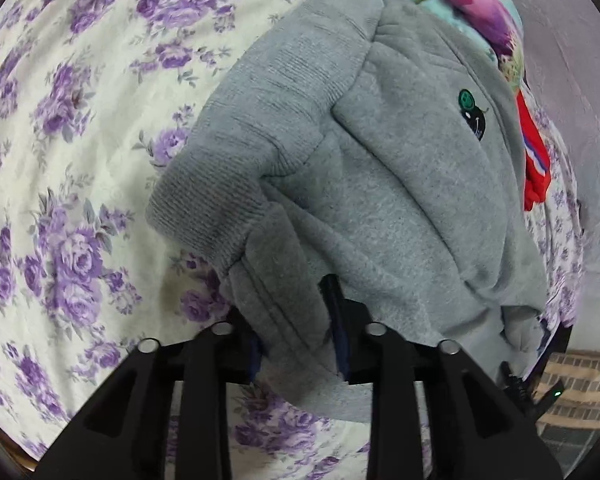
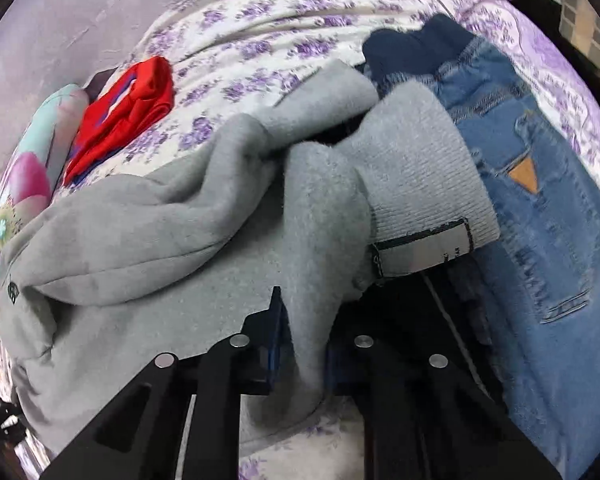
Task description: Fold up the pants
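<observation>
Grey fleece pants [image 1: 380,184] lie crumpled on a bed sheet printed with purple flowers [image 1: 72,160]. They carry a small green and black badge [image 1: 471,109]. In the left wrist view my left gripper [image 1: 298,344] is shut on a fold of the grey cloth near a ribbed cuff [image 1: 204,208]. In the right wrist view the same grey pants [image 2: 160,232] bunch up, and my right gripper [image 2: 302,344] is shut on a ridge of the fleece beside the ribbed waistband with a sewn label [image 2: 420,248].
Blue jeans [image 2: 540,208] lie to the right of the grey pants, partly under them. A red garment [image 2: 128,108] and a bright floral quilt [image 2: 24,176] sit at the bed's far side by a grey wall. A brick-patterned floor [image 1: 580,384] shows past the bed's edge.
</observation>
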`<state>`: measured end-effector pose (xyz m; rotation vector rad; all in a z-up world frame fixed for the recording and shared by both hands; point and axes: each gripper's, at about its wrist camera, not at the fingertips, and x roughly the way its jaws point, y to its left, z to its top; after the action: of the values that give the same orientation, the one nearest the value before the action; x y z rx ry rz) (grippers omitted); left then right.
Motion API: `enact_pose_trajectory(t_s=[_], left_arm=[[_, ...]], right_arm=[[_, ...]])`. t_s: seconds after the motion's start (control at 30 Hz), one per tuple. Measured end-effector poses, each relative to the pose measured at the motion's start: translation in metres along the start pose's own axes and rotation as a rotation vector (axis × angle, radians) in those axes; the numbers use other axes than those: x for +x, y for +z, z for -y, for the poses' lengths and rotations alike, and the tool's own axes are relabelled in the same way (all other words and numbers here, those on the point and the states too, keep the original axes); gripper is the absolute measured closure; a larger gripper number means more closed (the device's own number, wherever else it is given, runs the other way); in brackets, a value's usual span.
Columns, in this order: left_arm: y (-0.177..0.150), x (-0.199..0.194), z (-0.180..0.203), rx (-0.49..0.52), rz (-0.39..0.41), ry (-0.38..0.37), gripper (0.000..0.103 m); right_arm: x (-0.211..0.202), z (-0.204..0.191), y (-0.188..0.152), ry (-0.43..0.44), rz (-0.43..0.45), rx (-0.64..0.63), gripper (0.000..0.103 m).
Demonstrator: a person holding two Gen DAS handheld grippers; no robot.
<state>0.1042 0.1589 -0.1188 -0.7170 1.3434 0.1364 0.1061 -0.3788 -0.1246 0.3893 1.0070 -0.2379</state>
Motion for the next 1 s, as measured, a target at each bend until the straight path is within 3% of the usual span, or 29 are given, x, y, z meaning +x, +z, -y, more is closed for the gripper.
enact_pose_trajectory(t_s=[0.2, 0.4, 0.5, 0.67, 0.73, 0.8, 0.9, 1.0], left_arm=[[-0.009, -0.025, 0.013, 0.104, 0.077, 0.027, 0.091], [-0.027, -0.09, 0.01, 0.173, 0.188, 0.007, 0.092], [-0.036, -0.111, -0.007, 0.166, 0.2, 0.02, 0.092], [-0.062, -0.105, -0.046, 0.177, 0.138, 0.111, 0.092], [-0.071, -0.086, -0.065, 0.169, 0.091, 0.166, 0.092], [-0.073, -0.07, -0.074, 0.176, 0.058, 0.214, 0.09], [-0.074, -0.076, -0.067, 0.221, 0.074, 0.248, 0.081], [-0.071, -0.098, -0.056, 0.283, 0.141, 0.268, 0.063]], right_arm=[[-0.049, 0.003, -0.008, 0.081, 0.07, 0.0, 0.09], [-0.112, 0.015, -0.035, 0.123, 0.1, -0.022, 0.09], [-0.131, 0.022, -0.061, 0.123, 0.075, -0.035, 0.09], [-0.112, 0.038, -0.117, 0.093, -0.085, -0.039, 0.088], [-0.094, 0.044, -0.141, 0.05, -0.15, -0.043, 0.08], [-0.075, 0.054, -0.158, -0.005, -0.222, -0.026, 0.06], [-0.083, 0.063, -0.158, -0.047, -0.203, 0.037, 0.046], [-0.106, 0.063, -0.146, -0.119, -0.12, -0.016, 0.044]])
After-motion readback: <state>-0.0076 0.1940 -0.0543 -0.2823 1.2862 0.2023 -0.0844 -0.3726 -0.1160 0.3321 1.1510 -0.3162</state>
